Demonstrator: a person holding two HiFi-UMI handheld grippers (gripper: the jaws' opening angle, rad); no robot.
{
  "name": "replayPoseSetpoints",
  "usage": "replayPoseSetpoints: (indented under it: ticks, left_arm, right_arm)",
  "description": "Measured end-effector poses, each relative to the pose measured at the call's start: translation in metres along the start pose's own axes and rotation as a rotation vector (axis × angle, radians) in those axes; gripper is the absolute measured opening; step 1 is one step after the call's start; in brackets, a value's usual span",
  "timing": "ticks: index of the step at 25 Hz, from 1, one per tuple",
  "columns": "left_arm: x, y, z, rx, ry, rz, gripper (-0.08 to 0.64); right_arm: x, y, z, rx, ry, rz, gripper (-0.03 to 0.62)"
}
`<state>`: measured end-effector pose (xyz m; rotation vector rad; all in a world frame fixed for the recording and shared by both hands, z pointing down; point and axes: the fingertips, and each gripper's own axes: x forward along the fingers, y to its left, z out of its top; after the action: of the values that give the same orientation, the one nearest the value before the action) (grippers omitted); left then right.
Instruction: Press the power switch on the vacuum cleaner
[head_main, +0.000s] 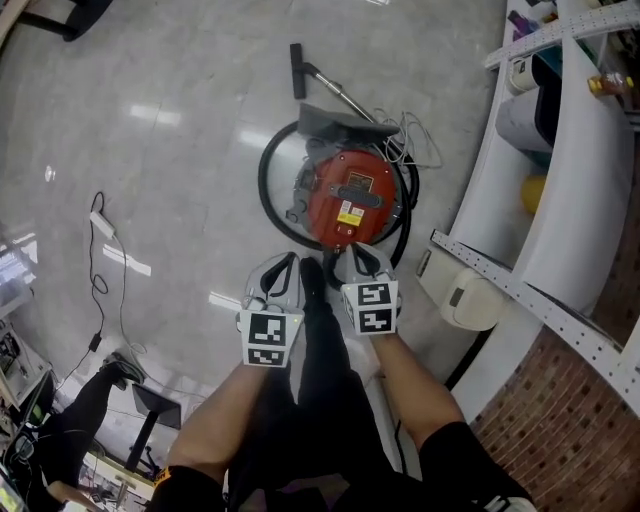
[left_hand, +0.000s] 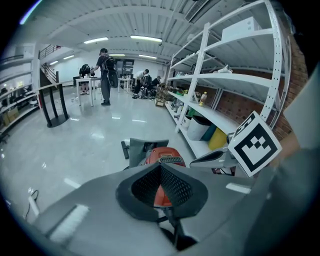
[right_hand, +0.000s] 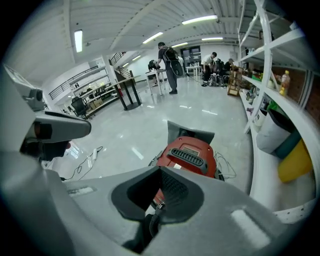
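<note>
A red canister vacuum cleaner (head_main: 350, 195) sits on the grey floor, ringed by its black hose (head_main: 265, 185), its wand (head_main: 330, 85) lying beyond. It has a black grille handle and a yellow label on top; I cannot pick out the power switch. Both grippers hover just short of its near side. My left gripper (head_main: 288, 262) is shut with nothing in it, tips meeting in front of the vacuum (left_hand: 162, 154) in its own view (left_hand: 161, 167). My right gripper (head_main: 358, 252) is also shut and empty, pointed at the vacuum (right_hand: 192, 155) below its tips (right_hand: 161, 170).
White shelving (head_main: 560, 200) runs along the right with bins and a yellow ball (head_main: 535, 190). A loose white cord (head_main: 415, 140) lies behind the vacuum. A power strip with a black cable (head_main: 100, 225) is on the floor at left. People stand at far tables (left_hand: 105, 75).
</note>
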<state>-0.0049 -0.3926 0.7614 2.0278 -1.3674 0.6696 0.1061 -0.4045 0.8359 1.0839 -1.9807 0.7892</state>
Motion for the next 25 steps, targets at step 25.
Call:
replayPoseSetpoints:
  ticks: [25]
  left_arm:
    - [0.068, 0.007, -0.067, 0.009, 0.126, -0.010, 0.015]
  right_arm:
    - [0.100, -0.029, -0.075, 0.055, 0.250, -0.017, -0.009]
